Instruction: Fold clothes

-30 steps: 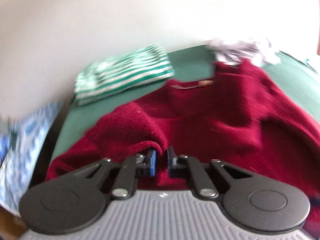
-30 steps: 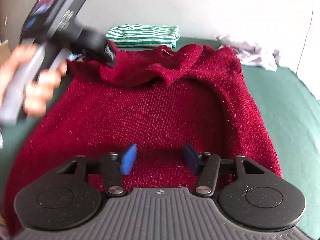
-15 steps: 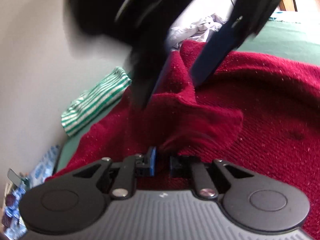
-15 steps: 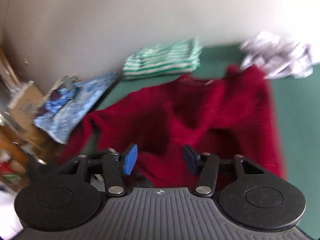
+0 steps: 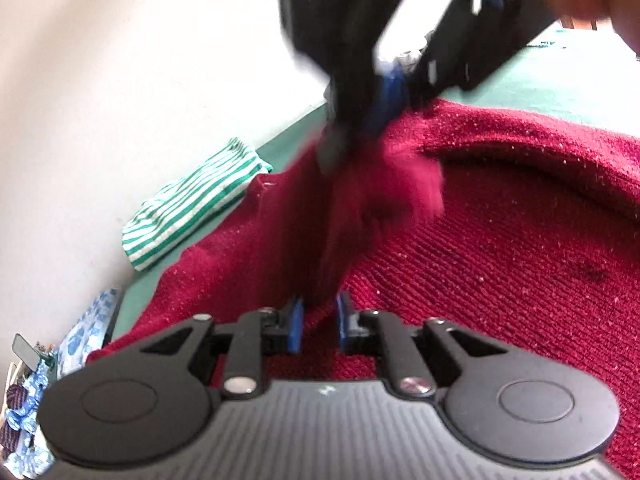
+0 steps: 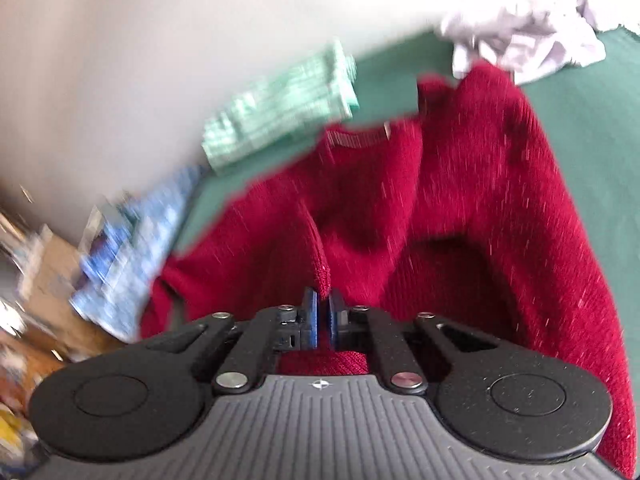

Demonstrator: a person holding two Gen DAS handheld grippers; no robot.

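A dark red knitted sweater (image 5: 500,264) lies spread on the green table (image 5: 520,92); it also shows in the right wrist view (image 6: 480,208). My left gripper (image 5: 318,326) is shut on a raised fold of the sweater's sleeve. My right gripper (image 6: 322,322) is shut on the cuff end of the same sleeve. In the left wrist view the right gripper (image 5: 380,108) shows blurred above, holding the red cloth up.
A folded green and white striped garment (image 5: 192,204) lies by the wall, also in the right wrist view (image 6: 280,108). A crumpled white cloth (image 6: 528,44) lies at the far end. Blue patterned fabric (image 6: 132,232) and clutter sit beyond the table's left edge.
My right gripper has moved to the sleeve and shut on its cuff; it was open a second ago. My left gripper keeps its hold and has swung toward the sweater's body.
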